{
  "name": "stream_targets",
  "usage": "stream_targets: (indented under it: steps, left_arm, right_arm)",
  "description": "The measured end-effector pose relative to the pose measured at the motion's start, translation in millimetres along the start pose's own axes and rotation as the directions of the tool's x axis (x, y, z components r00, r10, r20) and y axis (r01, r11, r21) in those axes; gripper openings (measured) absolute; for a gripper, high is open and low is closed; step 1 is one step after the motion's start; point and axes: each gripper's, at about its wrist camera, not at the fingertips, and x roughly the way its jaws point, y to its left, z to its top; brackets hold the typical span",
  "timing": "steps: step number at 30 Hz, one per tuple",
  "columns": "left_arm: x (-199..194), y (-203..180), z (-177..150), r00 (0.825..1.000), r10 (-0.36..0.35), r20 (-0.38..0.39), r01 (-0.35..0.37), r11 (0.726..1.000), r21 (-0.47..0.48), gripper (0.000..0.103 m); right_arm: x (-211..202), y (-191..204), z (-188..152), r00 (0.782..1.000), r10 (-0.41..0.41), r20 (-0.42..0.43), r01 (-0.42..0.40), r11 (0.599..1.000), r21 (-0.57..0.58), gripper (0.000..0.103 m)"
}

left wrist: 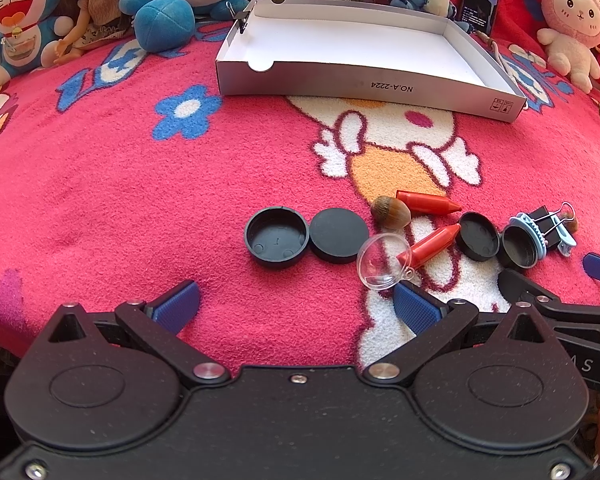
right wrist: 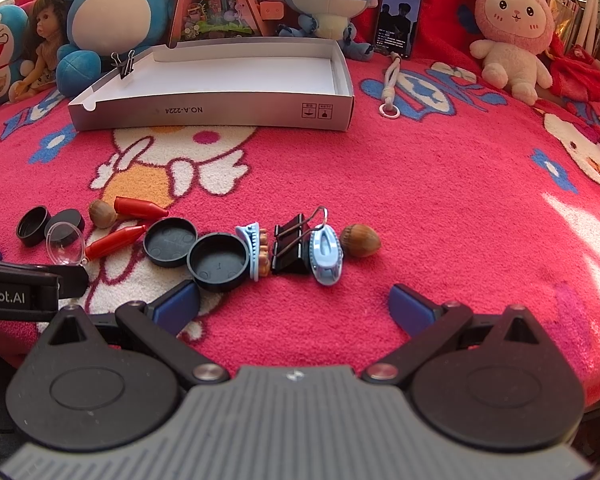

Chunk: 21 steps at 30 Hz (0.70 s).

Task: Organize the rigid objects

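Rigid items, scattered in a row on pink blanket [right wrist: 420,184]: four black caps [left wrist: 276,236], two upturned side by side [right wrist: 218,256]; two red crayons [left wrist: 428,203]; two acorns [right wrist: 360,240]; clear dome [left wrist: 384,262]; black binder clip [right wrist: 290,248]; blue hair clips [right wrist: 325,254]. White box [right wrist: 204,114], far side of blanket: interior bare, one binder clip [right wrist: 123,65] clamped on its left wall. Left gripper [left wrist: 296,306]: jaws wide apart, holding nothing, caps just ahead. Right gripper [right wrist: 294,306]: likewise spread and unladen, binder clip and hair clips just ahead.
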Motion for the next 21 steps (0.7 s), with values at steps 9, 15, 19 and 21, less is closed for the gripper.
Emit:
stream_targets:
  steps: [9, 15, 19, 21]
  left_arm:
    - [-2, 4, -9, 0.997, -0.034, 0.068, 0.030, 0.998, 0.056, 0.103]
    - [-6, 9, -11, 0.995, -0.059, 0.080, 0.055, 0.997, 0.048, 0.101]
    - [-13, 12, -13, 0.993, -0.067, 0.099, 0.061, 0.996, 0.061, 0.087]
    - [-19, 11, -16, 0.989, -0.092, 0.120, 0.082, 0.993, 0.087, 0.074]
  right_arm:
    - [-8, 4, -12, 0.997, -0.002, 0.072, 0.002, 1.000, 0.000, 0.103]
    - [-9, 0, -11, 0.997, 0.019, 0.076, -0.019, 1.000, -0.005, 0.103]
    - [-20, -1, -11, 0.991, 0.036, 0.132, -0.034, 0.999, -0.017, 0.101]
    - [-26, 1, -12, 0.986, 0.049, 0.160, -0.044, 0.999, -0.033, 0.098]
